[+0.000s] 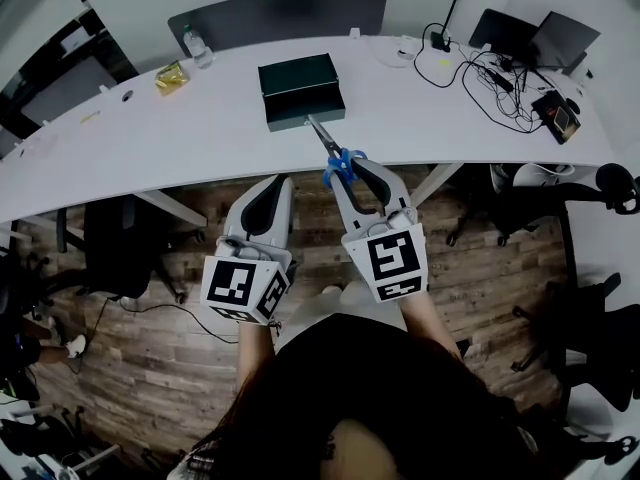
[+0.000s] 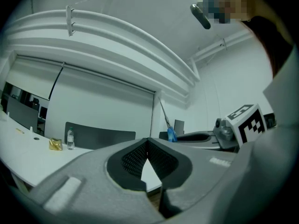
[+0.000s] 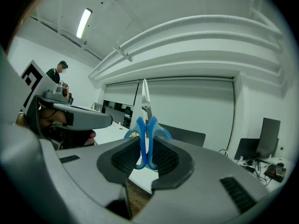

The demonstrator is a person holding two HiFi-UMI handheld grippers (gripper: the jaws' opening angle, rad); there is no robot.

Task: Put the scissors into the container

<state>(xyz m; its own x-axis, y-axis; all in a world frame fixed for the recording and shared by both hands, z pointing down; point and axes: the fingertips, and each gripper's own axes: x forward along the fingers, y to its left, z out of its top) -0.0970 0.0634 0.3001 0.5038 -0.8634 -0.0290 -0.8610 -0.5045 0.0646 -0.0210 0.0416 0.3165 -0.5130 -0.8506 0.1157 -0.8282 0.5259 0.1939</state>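
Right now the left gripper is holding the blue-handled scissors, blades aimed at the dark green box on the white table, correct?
Wrong gripper: the right gripper holds the blue-handled scissors, as the right gripper view shows. The left gripper is shut, empty. The blades do aim at the dark green box.

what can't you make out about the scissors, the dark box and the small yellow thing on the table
- Head view: whether the dark green rectangular container is open or lidded; too small and dim.
- Head view: the lower handle loops of the blue-handled metal scissors, covered by the right tool gripping them.
- Head view: what the small yellow object is; too small.
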